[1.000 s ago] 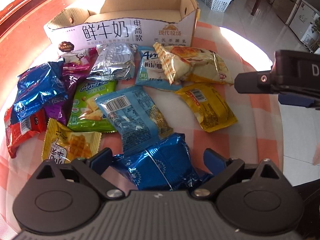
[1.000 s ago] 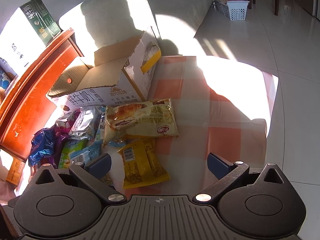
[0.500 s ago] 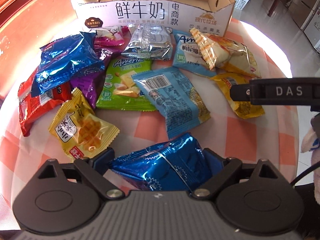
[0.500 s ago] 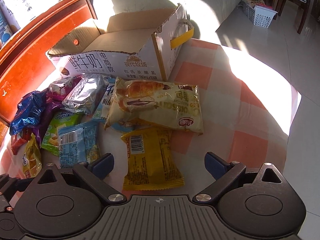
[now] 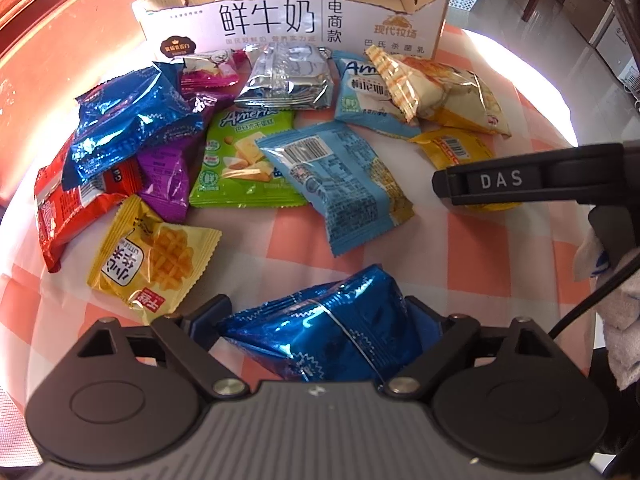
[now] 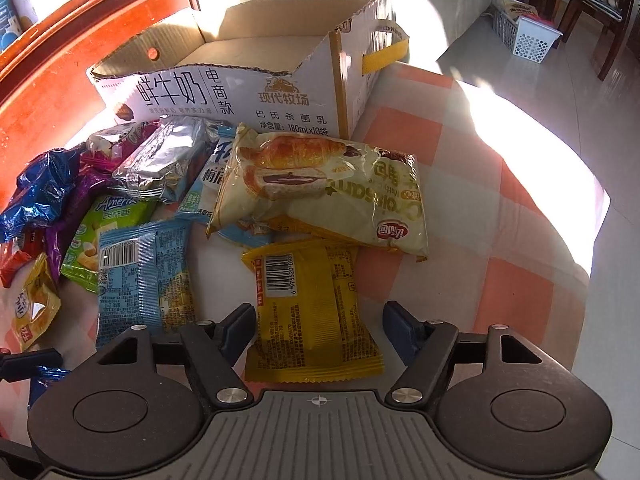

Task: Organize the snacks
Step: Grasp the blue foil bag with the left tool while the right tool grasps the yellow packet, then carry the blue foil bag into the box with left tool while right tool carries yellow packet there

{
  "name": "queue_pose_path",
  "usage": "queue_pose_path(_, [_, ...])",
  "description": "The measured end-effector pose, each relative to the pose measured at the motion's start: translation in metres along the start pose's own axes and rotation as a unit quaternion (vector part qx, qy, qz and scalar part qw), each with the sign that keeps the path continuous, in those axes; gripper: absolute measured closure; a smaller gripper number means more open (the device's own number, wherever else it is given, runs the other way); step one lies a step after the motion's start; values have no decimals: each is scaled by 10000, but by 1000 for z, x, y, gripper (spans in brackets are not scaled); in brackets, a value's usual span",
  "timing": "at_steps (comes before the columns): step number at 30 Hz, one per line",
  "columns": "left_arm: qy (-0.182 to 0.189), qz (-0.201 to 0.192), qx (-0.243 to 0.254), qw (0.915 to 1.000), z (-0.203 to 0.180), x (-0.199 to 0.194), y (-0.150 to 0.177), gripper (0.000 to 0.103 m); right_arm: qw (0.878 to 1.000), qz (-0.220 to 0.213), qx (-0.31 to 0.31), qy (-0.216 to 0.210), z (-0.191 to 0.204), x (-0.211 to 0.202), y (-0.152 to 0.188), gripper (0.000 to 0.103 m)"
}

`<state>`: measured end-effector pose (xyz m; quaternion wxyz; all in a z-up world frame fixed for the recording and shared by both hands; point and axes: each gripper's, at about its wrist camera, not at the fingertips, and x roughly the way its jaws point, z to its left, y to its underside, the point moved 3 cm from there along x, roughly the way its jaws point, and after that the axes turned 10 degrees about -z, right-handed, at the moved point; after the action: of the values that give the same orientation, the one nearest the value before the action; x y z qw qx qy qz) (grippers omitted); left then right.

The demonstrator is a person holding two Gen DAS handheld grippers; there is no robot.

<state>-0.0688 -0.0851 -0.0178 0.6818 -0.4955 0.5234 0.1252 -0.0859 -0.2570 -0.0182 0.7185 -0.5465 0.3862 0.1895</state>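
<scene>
Between the closing jaws of the right hand-held gripper [image 6: 318, 330] lies the yellow snack packet [image 6: 310, 312], long axis pointing away, seemingly not yet pinched.

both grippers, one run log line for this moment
left gripper: fingers closing around blue foil snack pack | right gripper: fingers closing around yellow snack packet | milk carton box: empty

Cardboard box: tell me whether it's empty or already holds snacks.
Empty as far as shown: the right wrist view looks into the box and shows only bare cardboard floor. The near corner behind its front wall is hidden.
</scene>
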Motion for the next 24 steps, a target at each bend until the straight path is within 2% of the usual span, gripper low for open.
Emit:
queue_pose_path(1, [18, -28, -6, 10000, 0, -1, 0, 15, 10000, -27, -9, -28, 0, -2, 0, 50])
queue_pose_path(7, [165, -199, -63, 9996, 4, -11, -1, 17, 9989, 31, 173, -439, 2, -10, 1, 56])
queue_pose_path(10, [236, -306, -72, 9992, 5, -18, -3, 17, 9974, -49, 215, -687, 5, -18, -1, 57])
queue_pose_path(16, [138, -659, -64, 9977, 7, -32, -14, 17, 9935, -287, 272, -1066, 13, -35, -7, 57])
queue_pose_path(24, [-300, -1099, -125, 9934, 21, -41, -33, 17, 9892, -512, 431, -1303, 15, -49, -14, 57])
